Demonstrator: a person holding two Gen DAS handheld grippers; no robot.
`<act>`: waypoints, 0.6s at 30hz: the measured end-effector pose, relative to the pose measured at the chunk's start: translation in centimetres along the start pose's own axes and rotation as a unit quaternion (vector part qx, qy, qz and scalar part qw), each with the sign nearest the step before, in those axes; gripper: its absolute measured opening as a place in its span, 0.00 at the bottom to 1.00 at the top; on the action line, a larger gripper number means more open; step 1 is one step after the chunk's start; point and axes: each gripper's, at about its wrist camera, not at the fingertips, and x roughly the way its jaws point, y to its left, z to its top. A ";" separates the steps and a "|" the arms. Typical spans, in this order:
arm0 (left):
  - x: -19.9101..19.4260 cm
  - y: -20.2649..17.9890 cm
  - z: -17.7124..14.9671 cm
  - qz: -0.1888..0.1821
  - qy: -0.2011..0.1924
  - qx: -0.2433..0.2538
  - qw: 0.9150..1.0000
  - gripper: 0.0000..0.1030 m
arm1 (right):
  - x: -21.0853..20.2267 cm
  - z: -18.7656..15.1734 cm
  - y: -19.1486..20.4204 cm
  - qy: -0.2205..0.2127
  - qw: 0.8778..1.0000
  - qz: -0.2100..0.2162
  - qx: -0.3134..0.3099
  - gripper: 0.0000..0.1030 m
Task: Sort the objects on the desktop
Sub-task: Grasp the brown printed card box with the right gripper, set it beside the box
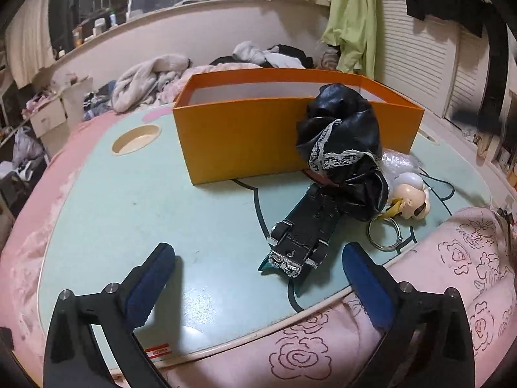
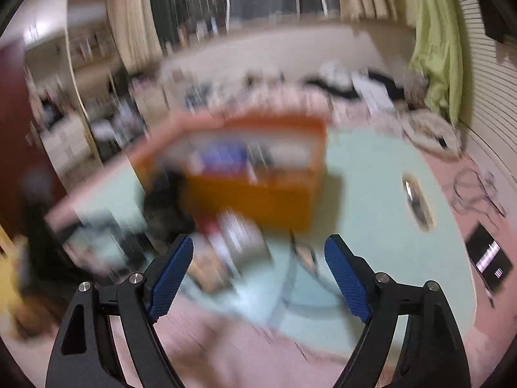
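Observation:
An open orange box (image 1: 245, 135) stands on the pale green table (image 1: 129, 220). In front of its right end lies a black leather bundle with white lace (image 1: 339, 135), and a black strap with silver buckles (image 1: 303, 236) runs from it toward me. A small doll head (image 1: 412, 200) and a metal key ring (image 1: 384, 232) lie right of the strap. My left gripper (image 1: 258, 265) is open and empty, low over the table's near edge, just short of the strap's buckle end. The right wrist view is motion-blurred; my right gripper (image 2: 258, 258) is open and empty, with the orange box (image 2: 252, 200) ahead.
A round recess (image 1: 135, 139) is in the table at the left. Pink rose-print fabric (image 1: 452, 291) borders the table's near and right sides. Clothes (image 1: 155, 77) are piled behind the box. A dark phone-like object (image 2: 489, 258) lies at the right of the right wrist view.

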 end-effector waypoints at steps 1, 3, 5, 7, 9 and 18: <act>0.0 0.0 0.0 0.000 0.000 0.000 1.000 1.00 | 0.0 1.9 0.6 -0.001 1.000 0.026 0.005 0.81; 0.1 0.1 -0.1 0.000 0.000 -0.001 1.000 1.00 | 2.0 5.8 1.8 0.049 0.995 0.088 0.017 0.69; 0.0 0.2 -0.2 0.000 0.000 -0.001 1.000 1.00 | 6.0 9.0 3.3 0.152 0.977 0.146 0.040 0.44; 0.0 0.1 -0.2 0.000 -0.001 -0.001 1.000 1.00 | 10.4 11.2 4.7 0.232 0.958 0.155 0.061 0.44; 0.1 0.1 -0.2 0.000 -0.001 -0.001 1.000 1.00 | 13.8 12.5 5.9 0.272 0.954 0.116 0.052 0.44; -0.1 0.1 0.2 -0.002 0.000 -0.004 1.000 1.00 | 21.9 11.4 8.0 0.378 0.920 0.083 0.055 0.66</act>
